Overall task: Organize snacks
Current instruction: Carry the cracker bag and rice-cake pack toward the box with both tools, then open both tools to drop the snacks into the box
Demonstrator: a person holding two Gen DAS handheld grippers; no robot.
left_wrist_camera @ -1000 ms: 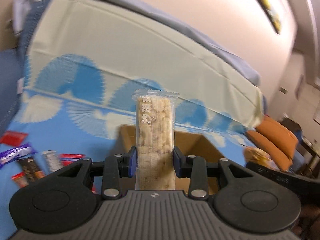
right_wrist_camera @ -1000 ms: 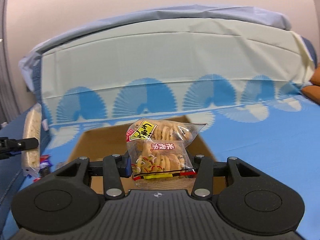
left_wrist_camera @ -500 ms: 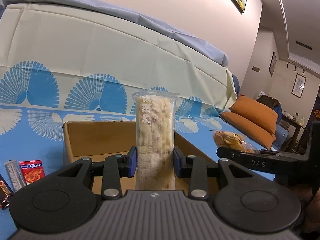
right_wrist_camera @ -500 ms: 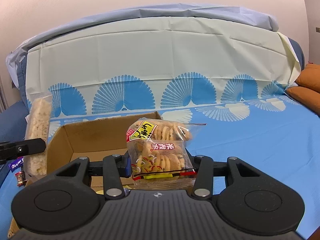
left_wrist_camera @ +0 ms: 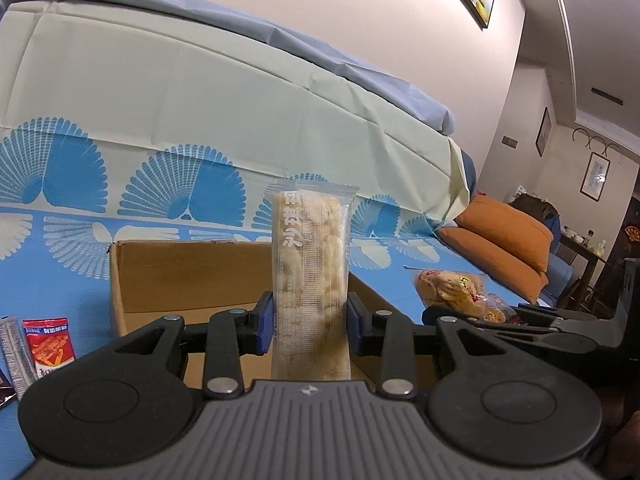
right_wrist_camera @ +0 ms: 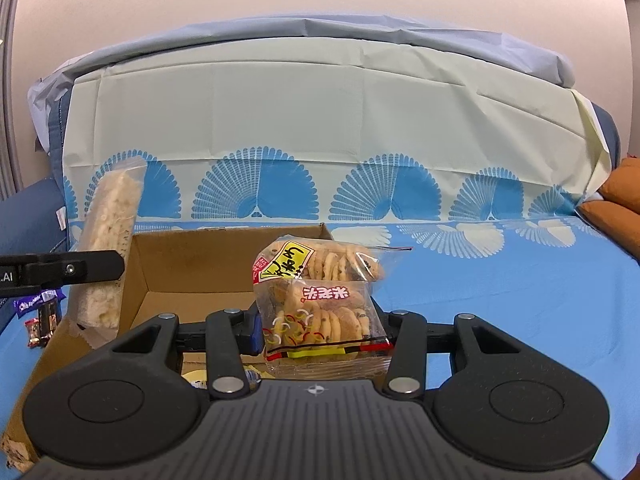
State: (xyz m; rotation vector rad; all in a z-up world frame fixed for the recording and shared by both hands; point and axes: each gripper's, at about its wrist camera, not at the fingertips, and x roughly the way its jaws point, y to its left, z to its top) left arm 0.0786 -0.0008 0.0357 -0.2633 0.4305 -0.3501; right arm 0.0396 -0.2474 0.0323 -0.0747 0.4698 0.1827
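From the left wrist, the left gripper has its blue pads pressed against both sides of a long clear-wrapped rice bar, held upright and blocking the middle of the open cardboard box behind it. The box sits on a blue fan-patterned cloth; a red sachet and a silvery stick pack lie flat on the cloth left of the box, well apart from it. To the right, the right gripper reaches in, a cracker bag in its fingers – orange cushions lie beyond. From the right wrist, the right gripper is partly closed on the clear cracker bag, which stands upright and hides part of the box interior. At the left, the left gripper holds the rice bar tilted over the box's left wall – small dark wrappers lie on the cloth beyond it
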